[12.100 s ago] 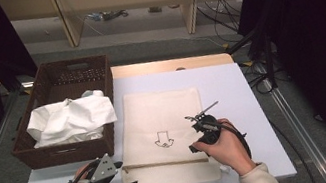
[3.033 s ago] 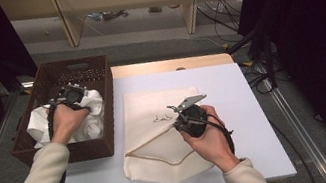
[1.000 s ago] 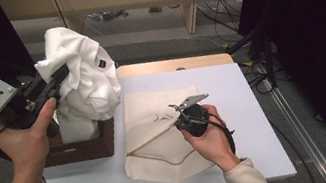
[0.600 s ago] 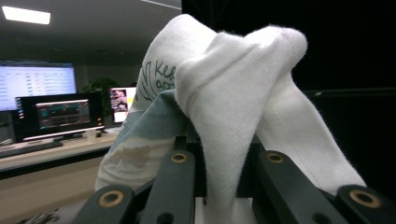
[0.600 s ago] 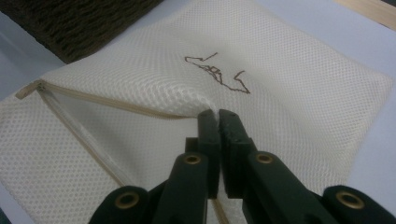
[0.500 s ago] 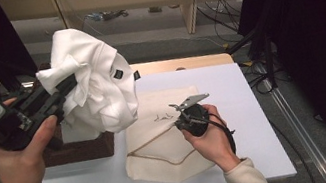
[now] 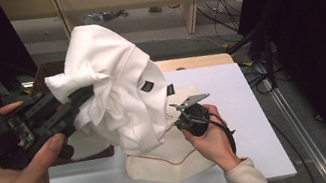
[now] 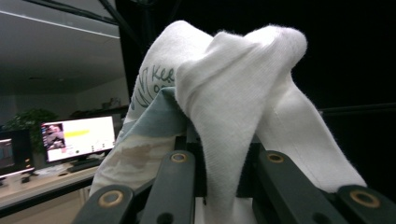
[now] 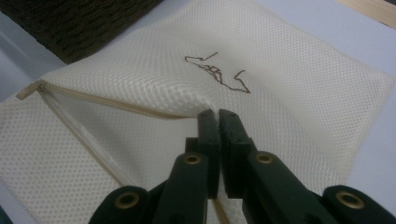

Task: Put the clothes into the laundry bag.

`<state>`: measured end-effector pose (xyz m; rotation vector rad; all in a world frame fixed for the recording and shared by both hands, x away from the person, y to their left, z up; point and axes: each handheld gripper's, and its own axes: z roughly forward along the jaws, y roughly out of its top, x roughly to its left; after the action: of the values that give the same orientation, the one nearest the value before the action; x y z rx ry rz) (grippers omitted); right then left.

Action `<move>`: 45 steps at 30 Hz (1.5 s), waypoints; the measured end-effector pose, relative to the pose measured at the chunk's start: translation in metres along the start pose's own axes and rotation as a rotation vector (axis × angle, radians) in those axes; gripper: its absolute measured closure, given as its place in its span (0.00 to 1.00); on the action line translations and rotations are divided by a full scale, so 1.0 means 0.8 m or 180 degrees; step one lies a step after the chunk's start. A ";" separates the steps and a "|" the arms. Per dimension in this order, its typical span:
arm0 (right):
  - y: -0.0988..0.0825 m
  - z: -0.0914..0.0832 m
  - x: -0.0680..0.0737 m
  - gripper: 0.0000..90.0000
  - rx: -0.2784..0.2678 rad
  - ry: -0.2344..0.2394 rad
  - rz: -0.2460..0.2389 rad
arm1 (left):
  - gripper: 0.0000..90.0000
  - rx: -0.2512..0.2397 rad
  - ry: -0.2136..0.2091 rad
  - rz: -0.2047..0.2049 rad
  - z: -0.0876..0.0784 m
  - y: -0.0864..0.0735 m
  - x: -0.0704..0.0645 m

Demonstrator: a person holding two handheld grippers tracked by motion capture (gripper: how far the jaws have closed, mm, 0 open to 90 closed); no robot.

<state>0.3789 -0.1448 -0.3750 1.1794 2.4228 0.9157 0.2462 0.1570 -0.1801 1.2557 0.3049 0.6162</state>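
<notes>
My left gripper (image 7: 83,96) is shut on a bunched white garment (image 7: 121,94), holding it in the air above the table's left part; the cloth hangs down to the mesh bag. In the left gripper view the white garment (image 8: 233,93) drapes over the closed jaws, with printed lettering on one fold. My right gripper (image 7: 177,114) is shut on the upper layer of a cream mesh laundry bag (image 7: 173,163) lying on the white table (image 7: 235,109). In the right gripper view the gripper (image 9: 218,115) pinches the mesh bag (image 9: 289,88) at its zipper edge, lifting the opening.
A dark wicker basket (image 7: 41,75) stands at the table's left, mostly hidden behind the left hand and garment. Shelving and cables lie on the floor beyond the table. The table's right half is bare white surface.
My left gripper has carried the white garment up and to the right, from over the basket toward the mesh bag. The right gripper and bag have stayed put.
</notes>
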 end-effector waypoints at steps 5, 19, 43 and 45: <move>0.000 -0.001 -0.002 0.99 0.0013 0.0011 -0.0047 | 0.90 0.0209 -0.0133 -0.0018 0.008 -0.011 -0.012; 0.003 -0.001 0.002 1.00 -0.0112 -0.0029 0.0076 | 0.90 0.1609 -0.0217 -0.0503 0.020 -0.173 -0.005; 0.003 -0.005 0.011 1.00 -0.0131 -0.0015 -0.0157 | 0.89 0.2806 -0.0206 -0.0682 0.069 -0.328 -0.026; 0.003 -0.006 0.012 1.00 -0.0112 -0.0003 -0.0129 | 0.89 0.2835 -0.0149 -0.0628 0.074 -0.330 -0.026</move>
<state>0.3720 -0.1383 -0.3693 1.1142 2.4108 0.9414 0.3312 0.0510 -0.4149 2.0534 0.7008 0.2670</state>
